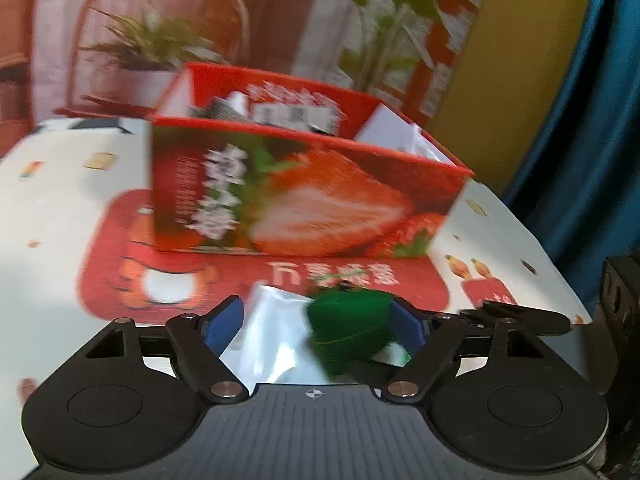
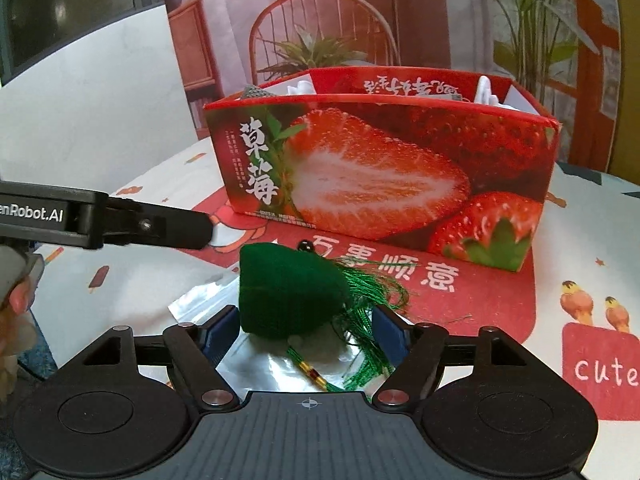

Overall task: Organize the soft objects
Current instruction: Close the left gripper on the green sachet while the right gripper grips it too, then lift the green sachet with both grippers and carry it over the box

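Note:
A dark green plush pouch [image 2: 292, 292] with a green tassel [image 2: 372, 292] and a black bead lies on a flat silver foil bag [image 2: 200, 300] on the tablecloth. My right gripper [image 2: 304, 330] straddles the pouch, its blue pads either side with a small gap on the tassel side, so it is open. In the blurred left wrist view the pouch [image 1: 348, 332] and the foil bag [image 1: 272, 340] show between the pads of my left gripper [image 1: 316, 324], which is open. From the right wrist view, one of its fingers [image 2: 160, 224] reaches in from the left, above the bag.
A red strawberry-printed box [image 2: 384, 176] stands just behind the pouch, open-topped, with white dividers and several items inside; it also shows as the box [image 1: 304, 192]. The tablecloth [image 2: 580, 240] has a red printed panel. A hand [image 2: 16, 300] is at the left edge. A printed backdrop rises behind.

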`<state>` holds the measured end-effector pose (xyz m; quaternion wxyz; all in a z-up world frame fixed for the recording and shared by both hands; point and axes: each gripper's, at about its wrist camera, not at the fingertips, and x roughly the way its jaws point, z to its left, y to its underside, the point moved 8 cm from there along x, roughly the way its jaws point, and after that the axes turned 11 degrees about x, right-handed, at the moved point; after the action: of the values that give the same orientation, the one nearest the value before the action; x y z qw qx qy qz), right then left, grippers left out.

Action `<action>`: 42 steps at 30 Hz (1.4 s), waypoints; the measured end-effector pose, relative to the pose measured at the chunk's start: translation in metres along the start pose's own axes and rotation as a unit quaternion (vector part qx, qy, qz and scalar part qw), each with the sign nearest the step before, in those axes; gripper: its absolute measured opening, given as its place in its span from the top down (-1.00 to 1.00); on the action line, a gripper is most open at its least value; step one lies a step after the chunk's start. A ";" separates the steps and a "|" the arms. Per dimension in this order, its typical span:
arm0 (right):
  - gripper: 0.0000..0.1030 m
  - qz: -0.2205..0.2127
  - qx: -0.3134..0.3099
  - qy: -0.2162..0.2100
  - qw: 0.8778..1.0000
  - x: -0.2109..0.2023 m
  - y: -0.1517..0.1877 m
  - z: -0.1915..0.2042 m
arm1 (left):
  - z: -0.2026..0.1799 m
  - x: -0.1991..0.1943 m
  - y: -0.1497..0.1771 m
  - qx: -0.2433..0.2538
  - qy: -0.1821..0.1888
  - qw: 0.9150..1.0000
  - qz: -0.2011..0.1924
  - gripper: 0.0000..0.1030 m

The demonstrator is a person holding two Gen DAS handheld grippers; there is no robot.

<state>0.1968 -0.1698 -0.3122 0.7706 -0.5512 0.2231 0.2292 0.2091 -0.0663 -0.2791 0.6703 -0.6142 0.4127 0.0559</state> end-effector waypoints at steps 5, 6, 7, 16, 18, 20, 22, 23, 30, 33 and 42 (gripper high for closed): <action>-0.34 -0.008 -0.015 -0.003 1.000 0.005 -0.001 0.003 | -0.003 0.025 0.002 -0.031 0.028 0.999 0.026 -0.34; -0.34 -0.012 -0.025 -0.005 1.000 0.005 -0.002 0.006 | -0.002 0.028 0.003 -0.041 0.036 0.998 0.029 -0.25; -0.34 -0.015 -0.037 -0.007 0.999 0.005 -0.003 0.009 | -0.002 0.030 0.004 -0.049 0.043 0.997 0.030 -0.22; -0.06 -0.020 -0.075 -0.006 0.997 0.015 -0.006 0.019 | 0.004 0.032 0.002 -0.063 0.054 0.996 0.025 -0.08; -0.05 -0.024 -0.072 -0.007 0.997 0.012 -0.009 0.019 | 0.003 0.027 -0.009 -0.055 0.052 0.997 0.013 -0.08; -0.05 -0.038 -0.077 -0.007 0.996 0.006 -0.019 0.021 | 0.001 0.018 -0.026 -0.046 0.048 0.998 -0.005 -0.07; -0.05 -0.052 -0.081 -0.013 0.995 -0.002 -0.034 0.024 | 0.002 0.007 -0.048 -0.040 0.048 0.998 -0.027 -0.06; -0.05 -0.061 -0.087 -0.015 0.994 -0.007 -0.044 0.025 | 0.003 0.001 -0.060 -0.037 0.048 0.997 -0.040 -0.06; -0.05 -0.143 -0.119 -0.039 0.982 -0.043 -0.144 0.038 | 0.001 -0.038 -0.159 0.003 0.032 0.989 -0.146 -0.06; -0.06 -0.182 -0.138 -0.040 0.973 -0.055 -0.184 0.043 | -0.006 -0.049 -0.193 0.032 0.022 0.981 -0.189 -0.07; -0.06 -0.247 -0.203 0.009 0.947 -0.041 -0.229 0.028 | -0.015 -0.019 -0.229 0.059 0.013 0.980 -0.187 -0.07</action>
<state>0.3034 -0.2134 -0.1084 0.6728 -0.7359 0.0350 0.0670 0.3231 -0.1257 -0.0876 0.6981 -0.6410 0.3017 -0.1032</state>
